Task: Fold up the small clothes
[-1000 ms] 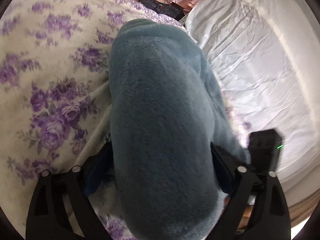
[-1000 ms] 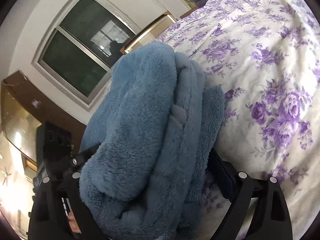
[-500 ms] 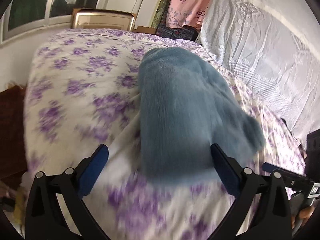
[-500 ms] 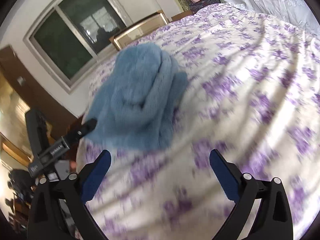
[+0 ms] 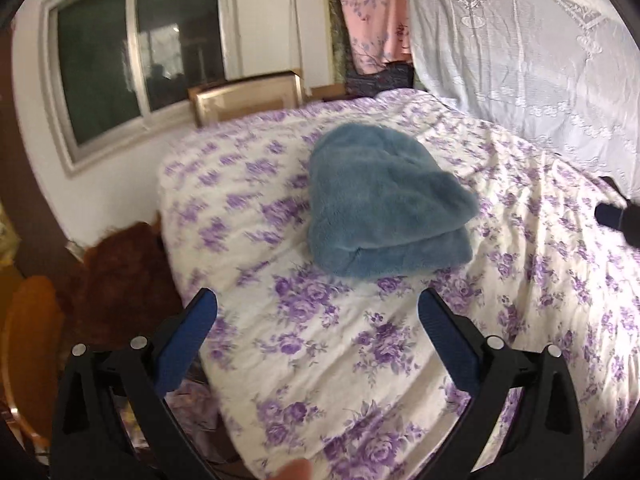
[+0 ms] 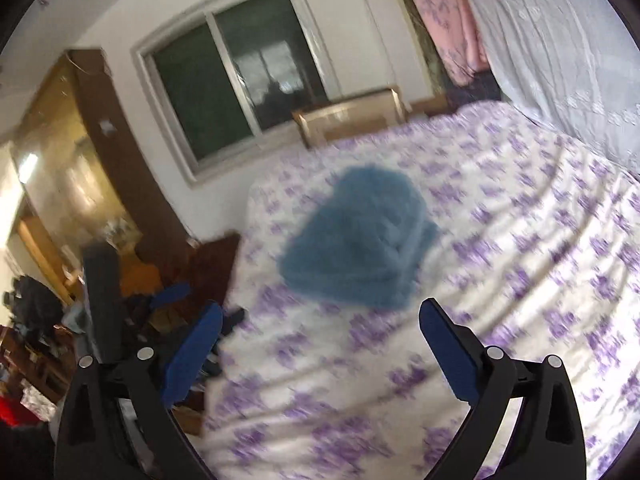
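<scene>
Left gripper (image 5: 318, 308) wide open, empty; right gripper (image 6: 320, 316) jaws just finished opening, also empty; folded blue garment (image 5: 380, 204) lies on bed (image 5: 360, 360), beyond both grippers, untouched.

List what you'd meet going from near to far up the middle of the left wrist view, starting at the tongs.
Left tongs, open with nothing between them → floral bedspread → folded blue fleece garment → wooden headboard → window.
</scene>
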